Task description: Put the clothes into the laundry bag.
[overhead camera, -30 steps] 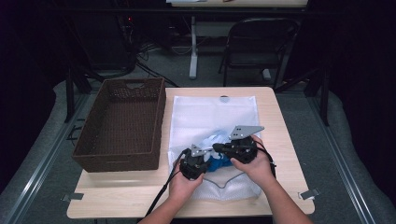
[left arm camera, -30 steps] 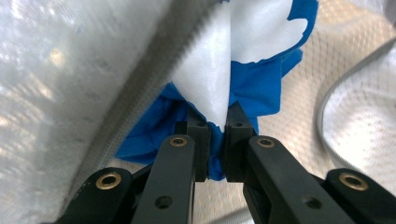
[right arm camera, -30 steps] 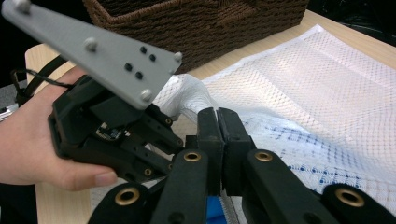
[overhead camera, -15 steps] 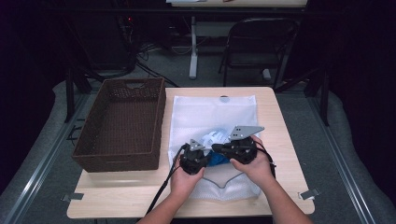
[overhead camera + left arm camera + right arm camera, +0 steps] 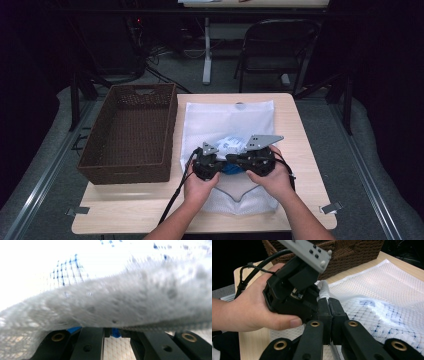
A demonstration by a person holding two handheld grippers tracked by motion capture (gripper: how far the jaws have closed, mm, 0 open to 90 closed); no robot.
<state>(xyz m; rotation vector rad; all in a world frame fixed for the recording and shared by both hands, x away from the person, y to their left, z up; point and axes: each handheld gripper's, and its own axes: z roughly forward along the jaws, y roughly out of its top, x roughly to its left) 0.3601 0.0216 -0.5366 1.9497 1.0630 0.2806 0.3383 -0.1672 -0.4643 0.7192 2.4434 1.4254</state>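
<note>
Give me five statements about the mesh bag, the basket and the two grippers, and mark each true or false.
1. The mesh bag lies on the table. True.
2. The basket sits on top of the bag. False: it stands beside the bag, on the table.
3. The right gripper has its jaws shut on the bag's edge. True.
4. The left gripper rests inside the basket. False: it is over the bag, close to the right one.
5. Something with a blue pattern shows through the mesh. True.
</note>
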